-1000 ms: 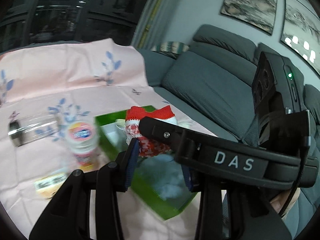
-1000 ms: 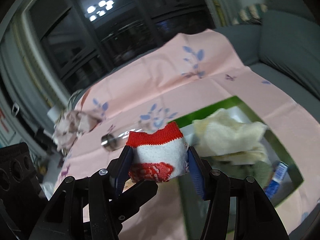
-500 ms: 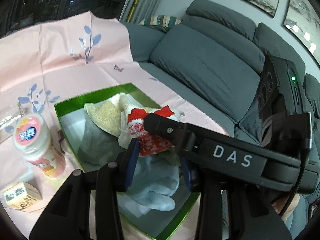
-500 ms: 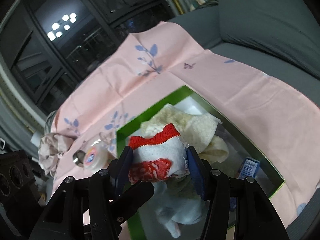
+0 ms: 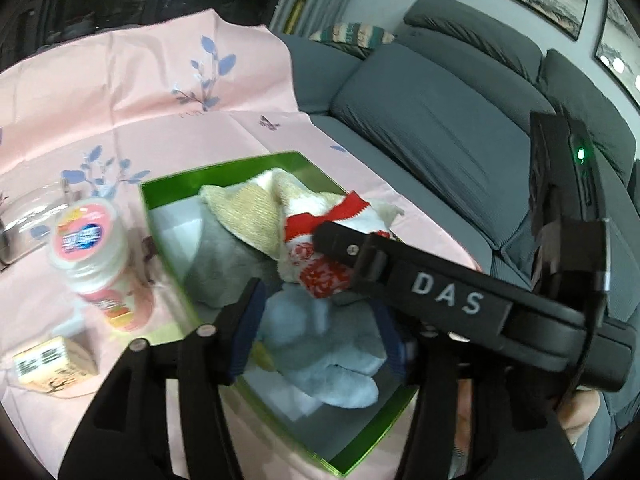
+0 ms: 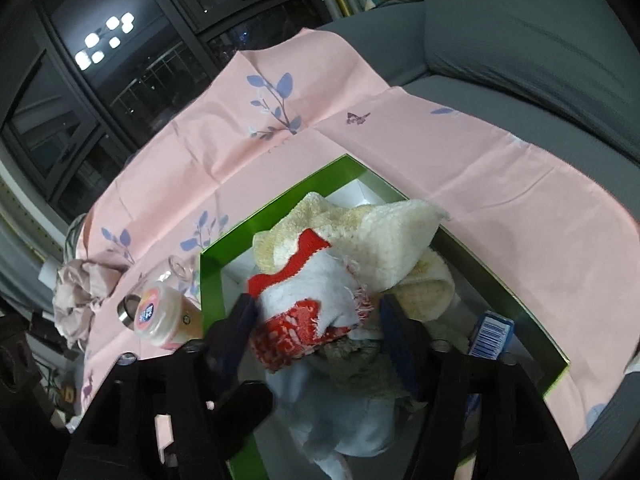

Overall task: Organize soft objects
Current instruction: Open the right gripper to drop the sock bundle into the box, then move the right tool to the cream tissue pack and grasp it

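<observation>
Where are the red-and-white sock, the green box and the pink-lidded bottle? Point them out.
red-and-white sock (image 6: pixel 316 304): right wrist view, on its white middle.
green box (image 5: pixel 168 236): left wrist view, on its left wall.
pink-lidded bottle (image 5: pixel 82 232): left wrist view, on its lid.

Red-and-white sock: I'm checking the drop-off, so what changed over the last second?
The right gripper carried the red-and-white sock from above the pink cloth to over the green box, then opened; the sock now lies on the cream towel. The left gripper stayed open and empty.
</observation>
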Motion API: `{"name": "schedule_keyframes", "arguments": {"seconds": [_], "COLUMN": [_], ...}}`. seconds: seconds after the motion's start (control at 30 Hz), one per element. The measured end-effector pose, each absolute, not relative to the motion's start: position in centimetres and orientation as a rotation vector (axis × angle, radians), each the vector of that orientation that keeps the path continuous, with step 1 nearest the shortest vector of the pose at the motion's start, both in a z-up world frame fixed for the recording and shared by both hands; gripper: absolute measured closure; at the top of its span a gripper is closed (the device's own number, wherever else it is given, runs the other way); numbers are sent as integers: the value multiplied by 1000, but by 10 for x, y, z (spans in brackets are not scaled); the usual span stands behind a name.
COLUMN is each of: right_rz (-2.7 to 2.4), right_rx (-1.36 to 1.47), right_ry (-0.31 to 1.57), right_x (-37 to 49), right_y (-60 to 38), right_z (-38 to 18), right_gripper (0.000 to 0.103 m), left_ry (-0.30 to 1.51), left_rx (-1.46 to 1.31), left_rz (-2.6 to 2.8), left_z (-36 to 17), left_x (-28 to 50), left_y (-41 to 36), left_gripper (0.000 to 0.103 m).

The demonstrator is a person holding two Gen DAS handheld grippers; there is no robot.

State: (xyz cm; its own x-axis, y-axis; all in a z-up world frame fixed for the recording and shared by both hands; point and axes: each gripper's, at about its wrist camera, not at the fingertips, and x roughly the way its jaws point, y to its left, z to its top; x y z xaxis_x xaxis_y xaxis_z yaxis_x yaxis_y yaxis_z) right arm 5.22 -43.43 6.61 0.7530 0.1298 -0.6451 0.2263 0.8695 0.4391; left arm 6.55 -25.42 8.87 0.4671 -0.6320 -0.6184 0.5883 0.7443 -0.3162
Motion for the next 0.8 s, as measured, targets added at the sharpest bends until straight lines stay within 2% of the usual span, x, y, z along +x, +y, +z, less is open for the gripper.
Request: {"name": "schedule_keyframes", "arguments": {"seconds": [0.13, 0.2, 0.23, 0.57, 0.8], "right_rz": [-58, -46, -46, 11, 165], "right_rx": [483, 470, 462, 351, 317], "right_ry": [686, 672, 668, 587, 601], "right_x": [43, 40, 38, 18, 23], "right_y": [-427, -423, -420, -375, -330], "right_z": [79, 84, 87, 121, 126], "right_gripper": [25, 19, 17, 17, 17], "left_ry": [756, 744, 734, 708, 743], "left_rx": [-104, -116, -115, -121, -153], "left_rz": [-718, -696, -689, -467, -350], "left_z": [101, 106, 107, 107, 87], "left_x": [58, 52, 49, 35, 38], "left_y": [-225, -209, -203, -122, -75], "left_gripper": [34, 15, 13, 11, 11]}}
